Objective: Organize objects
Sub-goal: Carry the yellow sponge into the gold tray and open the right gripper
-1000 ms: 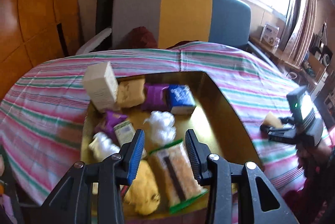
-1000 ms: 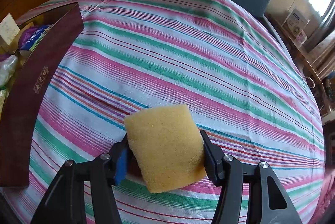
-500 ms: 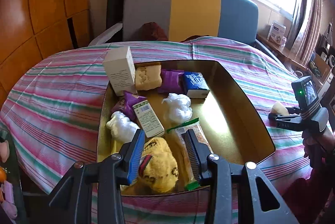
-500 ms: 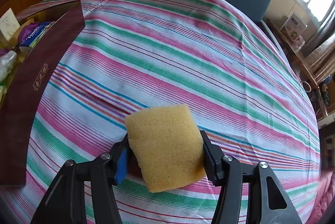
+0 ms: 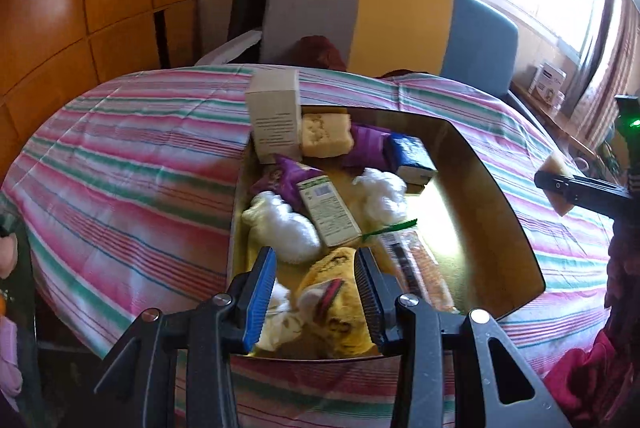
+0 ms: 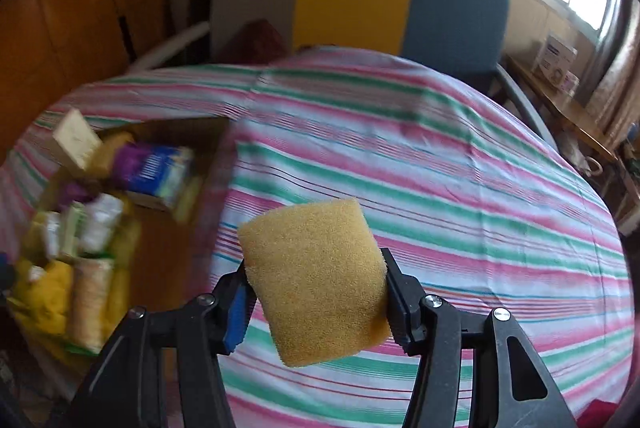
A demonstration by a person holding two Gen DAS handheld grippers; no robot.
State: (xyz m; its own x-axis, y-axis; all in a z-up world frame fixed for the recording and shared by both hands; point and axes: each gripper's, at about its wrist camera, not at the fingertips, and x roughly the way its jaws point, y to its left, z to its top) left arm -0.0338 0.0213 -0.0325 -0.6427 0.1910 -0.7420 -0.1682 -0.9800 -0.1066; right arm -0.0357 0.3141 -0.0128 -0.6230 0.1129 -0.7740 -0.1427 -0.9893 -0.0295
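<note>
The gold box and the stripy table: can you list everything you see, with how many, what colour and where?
Gold box: 1, on tablecloth.
Tablecloth: 1, pink-green-white stripes.
Carton: 1, beige, box's far corner.
Sponge in box: 1, yellow, beside carton.
Purple packets: 2, far end.
Tissue pack: 1, blue.
Cotton wads: 2, white, middle.
Small carton: 1, green-white.
Plush toy: 1, yellow, near end.
Snack pack: 1, clear.
Held sponge: 1, yellow, right gripper.
Chair: 1, grey-yellow-blue.
Left gripper: open, over toy.
Right gripper: gripping sponge.

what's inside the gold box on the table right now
The gold box holds a white carton, sponge, purple packets, blue pack, white fluff, wafers and a yellow plush. Anything beneath them is hidden.
</note>
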